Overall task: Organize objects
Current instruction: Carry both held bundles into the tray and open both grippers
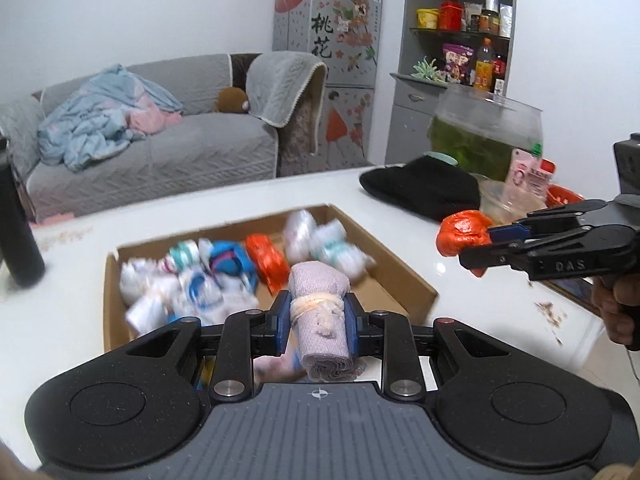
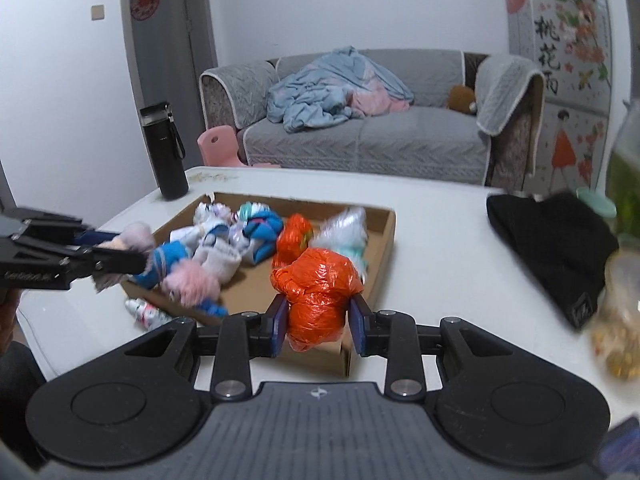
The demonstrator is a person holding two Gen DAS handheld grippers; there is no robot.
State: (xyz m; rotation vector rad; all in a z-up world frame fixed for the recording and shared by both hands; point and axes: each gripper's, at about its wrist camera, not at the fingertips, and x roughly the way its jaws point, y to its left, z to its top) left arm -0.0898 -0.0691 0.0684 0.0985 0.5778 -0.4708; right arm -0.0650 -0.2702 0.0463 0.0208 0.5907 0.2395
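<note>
My left gripper [image 1: 318, 322] is shut on a rolled lilac cloth [image 1: 320, 308] tied with a cream band, held above the near edge of a shallow cardboard tray [image 1: 404, 272]. The tray holds several knotted bundles, white, blue and orange [image 1: 267, 258]. My right gripper [image 2: 318, 318] is shut on an orange plastic-bag bundle [image 2: 318, 296], above the tray's near right corner [image 2: 384, 248]. The right gripper also shows in the left wrist view [image 1: 476, 248], and the left gripper in the right wrist view [image 2: 132, 250].
A black knit hat [image 2: 552, 248] lies on the white table at the right. A black bottle [image 2: 165, 152] stands at the far left corner. A glass bowl with green plants [image 1: 486, 132], a clear tub and packets crowd the right side. One small bundle [image 2: 146, 312] lies outside the tray.
</note>
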